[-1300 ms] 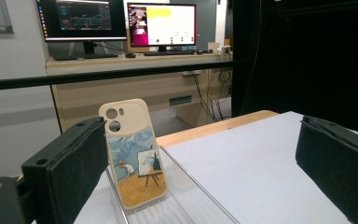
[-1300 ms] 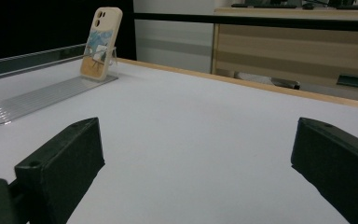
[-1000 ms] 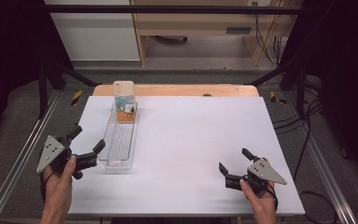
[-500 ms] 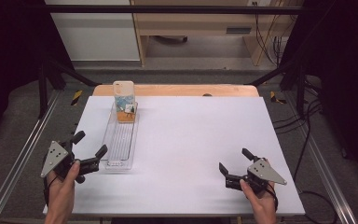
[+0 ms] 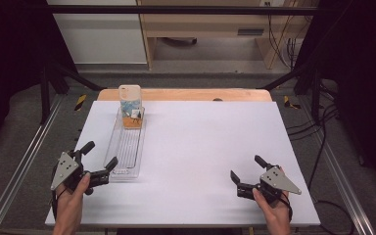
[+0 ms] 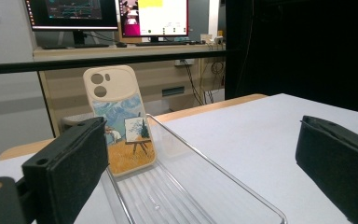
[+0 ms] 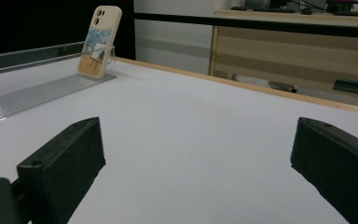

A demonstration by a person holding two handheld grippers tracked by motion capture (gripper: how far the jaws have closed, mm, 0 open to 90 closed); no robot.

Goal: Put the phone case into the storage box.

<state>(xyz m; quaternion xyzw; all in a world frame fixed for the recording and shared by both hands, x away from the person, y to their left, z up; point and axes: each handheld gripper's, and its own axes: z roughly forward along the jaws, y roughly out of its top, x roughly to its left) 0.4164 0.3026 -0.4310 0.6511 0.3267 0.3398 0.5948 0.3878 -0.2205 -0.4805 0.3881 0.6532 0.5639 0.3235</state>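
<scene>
Nearest you, at the surface's point(image 5: 200, 147) front edge, your two tools sat well apart from each other. Your right tool point(image 5: 247, 177) rested low by the front right corner with its jaws spread wide and nothing between them; in the right gripper view they framed bare white surface. Your left tool point(image 5: 99, 157) sat by the front left corner, jaws likewise spread and holding nothing, its tips just beside the near end of the clear tray point(image 5: 127, 147). In the left gripper view that tray's near rim point(image 6: 242, 191) lay between the jaws, though I could not tell whether either jaw touched it.

Farther along the left side, the tray ran lengthwise away from you, and its ribbed floor was bare for most of its length. At its far end, close to the surface's back edge, the phone case point(image 5: 130, 105) stood propped, leaning back, its painted side and camera cut-out facing you point(image 6: 121, 119).

By my reading, the work had hardly begun: neither the case nor the tray was gripped, and both lay squarely in place. What remained, I judged, was the whole handling, starting with closing your left tool on the tray or reaching past it to the case
</scene>
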